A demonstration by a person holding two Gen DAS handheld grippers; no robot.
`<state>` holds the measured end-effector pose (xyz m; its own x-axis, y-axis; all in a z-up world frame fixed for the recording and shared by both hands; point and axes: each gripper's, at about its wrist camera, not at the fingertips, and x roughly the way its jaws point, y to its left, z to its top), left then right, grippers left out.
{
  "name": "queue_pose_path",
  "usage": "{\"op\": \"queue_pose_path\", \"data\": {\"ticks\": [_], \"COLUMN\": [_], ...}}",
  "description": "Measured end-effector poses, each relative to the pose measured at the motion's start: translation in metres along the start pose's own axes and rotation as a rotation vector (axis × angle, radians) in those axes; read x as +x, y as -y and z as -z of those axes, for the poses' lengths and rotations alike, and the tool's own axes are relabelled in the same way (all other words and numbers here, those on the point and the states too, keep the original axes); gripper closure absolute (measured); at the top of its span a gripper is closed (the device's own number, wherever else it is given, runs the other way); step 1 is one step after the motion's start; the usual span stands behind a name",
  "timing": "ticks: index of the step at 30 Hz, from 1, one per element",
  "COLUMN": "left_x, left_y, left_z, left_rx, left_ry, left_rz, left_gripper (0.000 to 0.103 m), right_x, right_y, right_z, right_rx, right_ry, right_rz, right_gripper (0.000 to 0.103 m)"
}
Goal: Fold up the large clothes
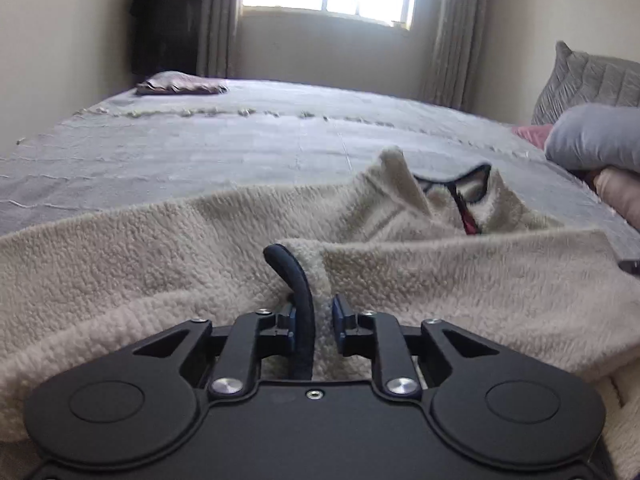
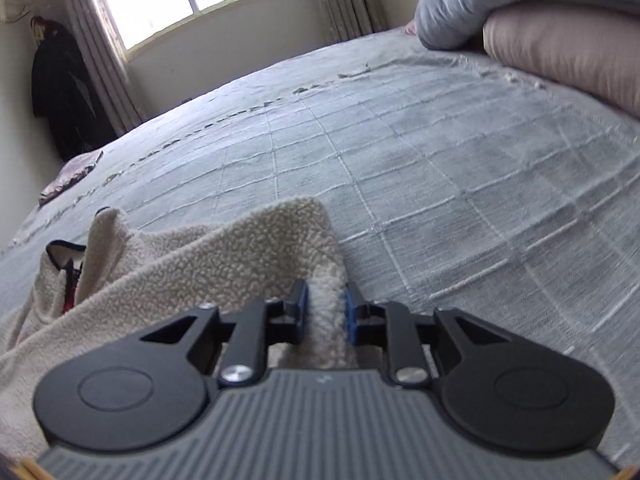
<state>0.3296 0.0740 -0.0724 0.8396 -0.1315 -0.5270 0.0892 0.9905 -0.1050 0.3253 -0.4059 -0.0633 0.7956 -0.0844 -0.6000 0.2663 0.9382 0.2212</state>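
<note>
nearest, both grippers clamped on the cream fleece jacket [image 1: 160, 264]. left gripper [image 1: 314, 320]: jaws narrow, pinching a fleece edge along with its dark binding [image 1: 298, 292], which curls up out of the grip. right gripper [image 2: 324, 312]: jaws narrow on a thick bunched corner of the same pile, fabric bulging between the blue pads [image 2: 349, 314].

beyond the jaws, draped in loose folds across the near edge of the bed [image 2: 440, 160], hem side close, collar farther in. collar opening [image 1: 460, 188] upright, dark trim and a red zip tape showing inside.

soft, bulky, limp: sags wherever unsupported, springs back rather than creasing sharply. probably light for its size, high-friction pile, so little risk of slipping out, more risk of snagging or dragging on the textured grey bedspread. best held at bound edges and corners, as now; the binding gives a firmer, less stretchy purchase than mid-panel fleece.

farther, pillows [image 2: 520, 0] at the right edge; a folded cloth [image 1: 180, 84] at the far left corner.
</note>
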Motion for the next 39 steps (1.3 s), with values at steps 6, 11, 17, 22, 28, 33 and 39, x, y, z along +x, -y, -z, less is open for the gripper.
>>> {"op": "queue_pose_path", "data": {"ticks": [6,11,17,22,28,33,39], "left_x": [-0.044,-0.032,-0.009,-0.036,-0.082,-0.119,-0.140], "left_y": [0.016,0.043,0.038,0.043,0.015,-0.030,-0.111], "left_z": [-0.016,-0.004,0.023,0.017,0.018,0.018,0.031], "left_rx": [0.015,0.071,0.065,0.128,0.078,0.036,-0.117], "left_ry": [0.151,0.069,-0.047,-0.103,-0.185,-0.199,-0.226], "left_rz": [0.008,0.079,0.112,0.067,0.010,-0.090,-0.313], "left_gripper": [0.054,0.054,0.052,0.039,0.018,0.010,0.000], "right_x": [-0.059,-0.076,-0.043,-0.076,-0.119,-0.145,-0.136], "right_y": [-0.031,-0.064,-0.068,-0.072,-0.077,-0.077,-0.060], "right_z": [-0.002,0.020,0.052,0.045,0.047,0.049,0.060], "right_rx": [-0.141,-0.260,-0.300,-0.200,-0.154,-0.126,-0.106], "right_ry": [0.075,0.022,-0.097,-0.159,-0.182,-0.159,-0.192], "right_rz": [-0.026,-0.098,-0.035,-0.028,-0.026,-0.001,-0.013], "right_gripper": [0.045,0.044,0.045,0.042,0.022,0.006,0.003]}}
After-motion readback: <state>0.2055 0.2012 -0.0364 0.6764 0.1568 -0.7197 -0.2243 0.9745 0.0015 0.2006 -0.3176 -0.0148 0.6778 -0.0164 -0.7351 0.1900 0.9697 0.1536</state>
